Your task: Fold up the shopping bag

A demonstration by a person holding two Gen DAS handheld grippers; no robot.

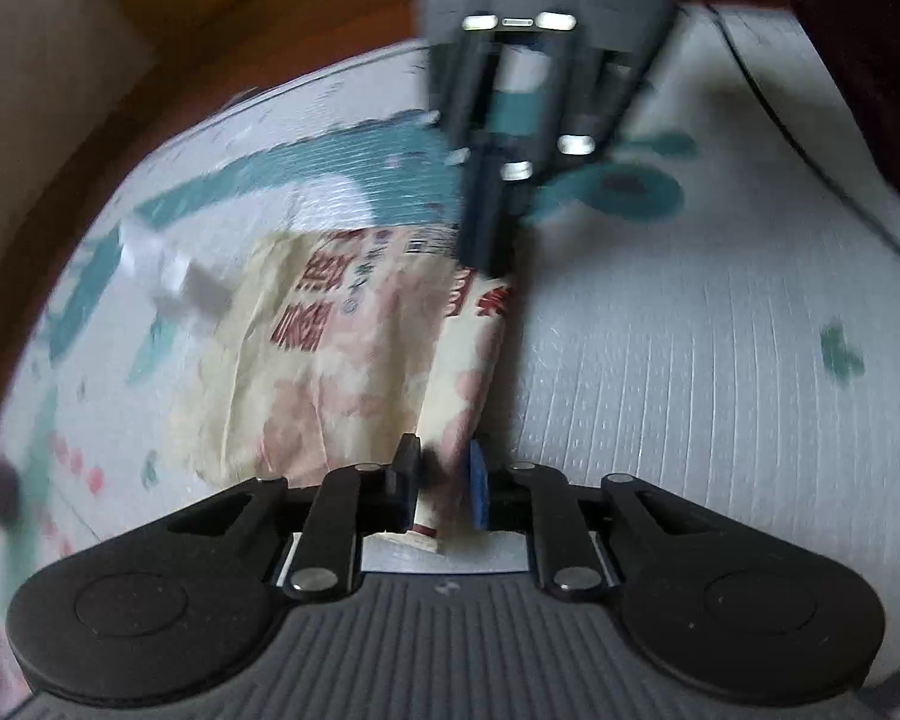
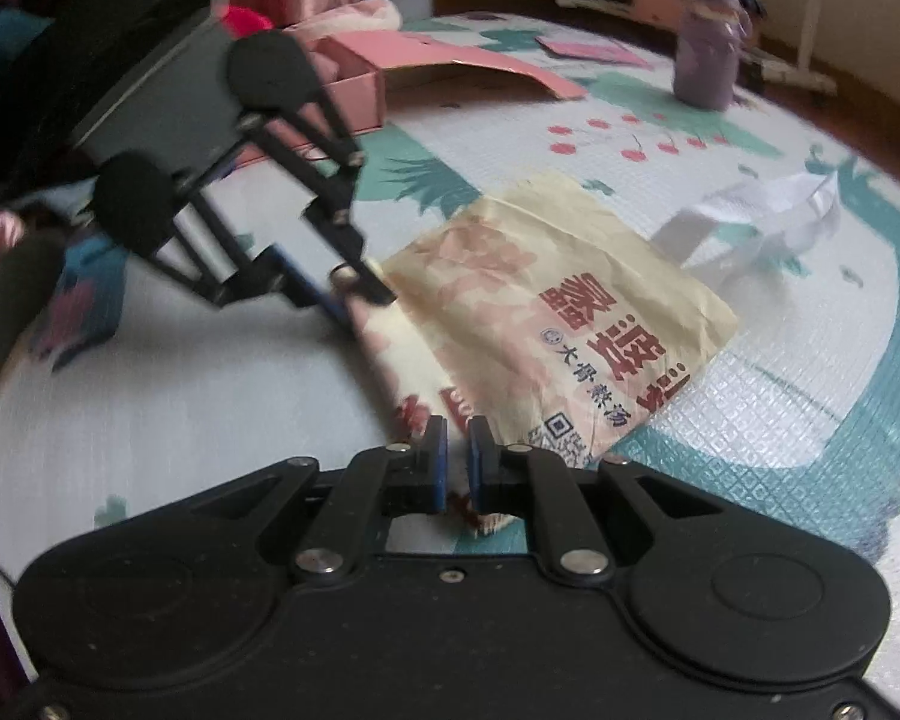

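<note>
The bag (image 2: 546, 324), cream with pink flowers and red lettering, lies partly folded on the mat (image 2: 780, 420), its white handles (image 2: 750, 222) trailing off the far edge. The left gripper (image 1: 443, 480) pinches one corner of the bag's near edge between its blue pads. The right gripper (image 2: 457, 462) pinches the opposite corner of that edge, fingers nearly pressed together on the fabric. Between the two grips the edge runs raised and taut. Beyond the bag, a pink box (image 2: 390, 69) and a purple bottle (image 2: 707, 69) rest on the mat. Both views show motion blur.
</note>
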